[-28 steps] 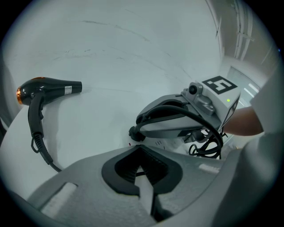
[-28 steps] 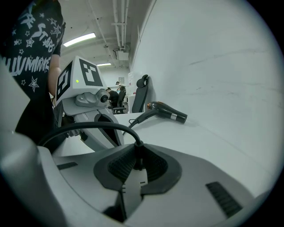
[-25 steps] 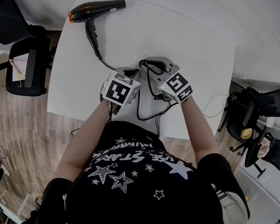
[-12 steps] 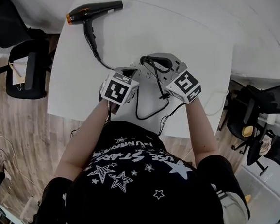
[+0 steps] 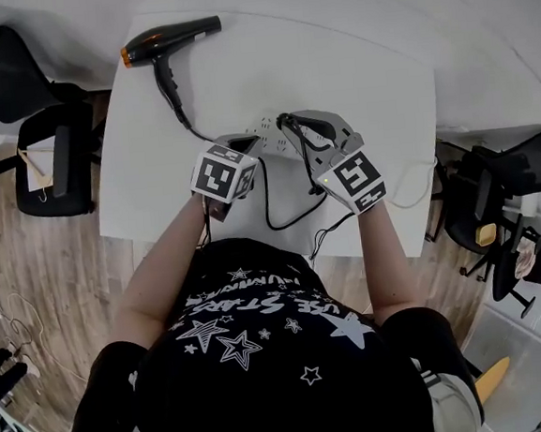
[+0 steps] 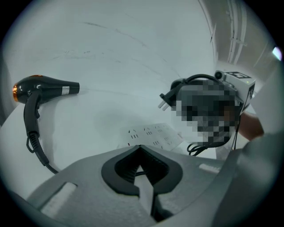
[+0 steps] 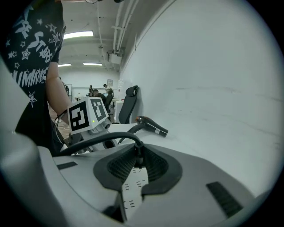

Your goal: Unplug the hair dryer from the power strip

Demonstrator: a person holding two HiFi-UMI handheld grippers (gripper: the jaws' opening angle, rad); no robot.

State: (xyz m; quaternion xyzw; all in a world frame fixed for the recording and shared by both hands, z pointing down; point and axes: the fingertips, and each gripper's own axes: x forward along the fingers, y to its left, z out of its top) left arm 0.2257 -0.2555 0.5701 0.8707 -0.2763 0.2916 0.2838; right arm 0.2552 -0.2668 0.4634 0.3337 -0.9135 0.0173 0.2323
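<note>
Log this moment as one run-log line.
plug: out of power strip, prongs bare | right tool: shut on plug | left tool: at power strip

One hair dryer (image 5: 168, 36) is counted, and one plug (image 6: 165, 101). One power strip (image 5: 277, 133) is seen on one table (image 5: 371, 70). Two grippers are counted: one left gripper (image 5: 248, 144) and one right gripper (image 5: 288, 120). One person (image 5: 264, 352) is seen. Four chairs are made out, it seems: two chairs (image 5: 53, 149) at the left and two (image 5: 494, 191) at the right.
</note>
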